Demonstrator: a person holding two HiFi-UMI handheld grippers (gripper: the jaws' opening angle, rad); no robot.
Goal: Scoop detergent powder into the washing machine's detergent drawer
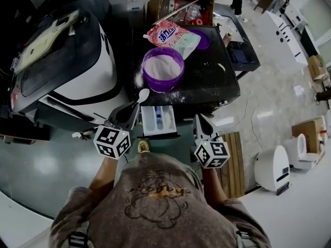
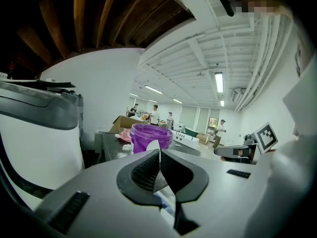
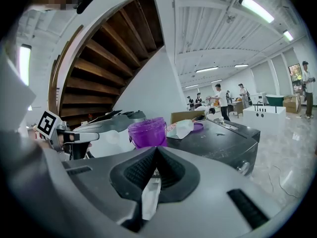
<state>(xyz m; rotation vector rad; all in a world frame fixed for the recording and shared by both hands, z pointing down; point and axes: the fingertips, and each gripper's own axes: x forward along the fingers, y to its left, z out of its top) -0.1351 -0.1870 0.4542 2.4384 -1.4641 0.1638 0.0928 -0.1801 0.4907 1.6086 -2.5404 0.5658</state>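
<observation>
A purple tub [image 1: 163, 68] of white detergent powder stands on the black washing machine top [image 1: 212, 76], with spilt powder around it. Behind it lies a detergent bag [image 1: 173, 36]. The detergent drawer [image 1: 146, 124] is pulled out at the machine's front, showing white and blue compartments. My left gripper [image 1: 134, 109] is shut on the handle of a white spoon [image 1: 143, 94], whose bowl is between the tub and the drawer. In the left gripper view the spoon [image 2: 152, 146] stands up in front of the tub [image 2: 151, 135]. My right gripper [image 1: 199, 120] is shut and hangs just right of the drawer.
A white machine with a dark lid [image 1: 77, 66] stands to the left. At the back are a cardboard box [image 1: 181, 1] and a purple lid [image 1: 202, 38]. A wooden pallet [image 1: 235, 159] and a white appliance [image 1: 271, 167] sit on the floor to the right. People stand far off.
</observation>
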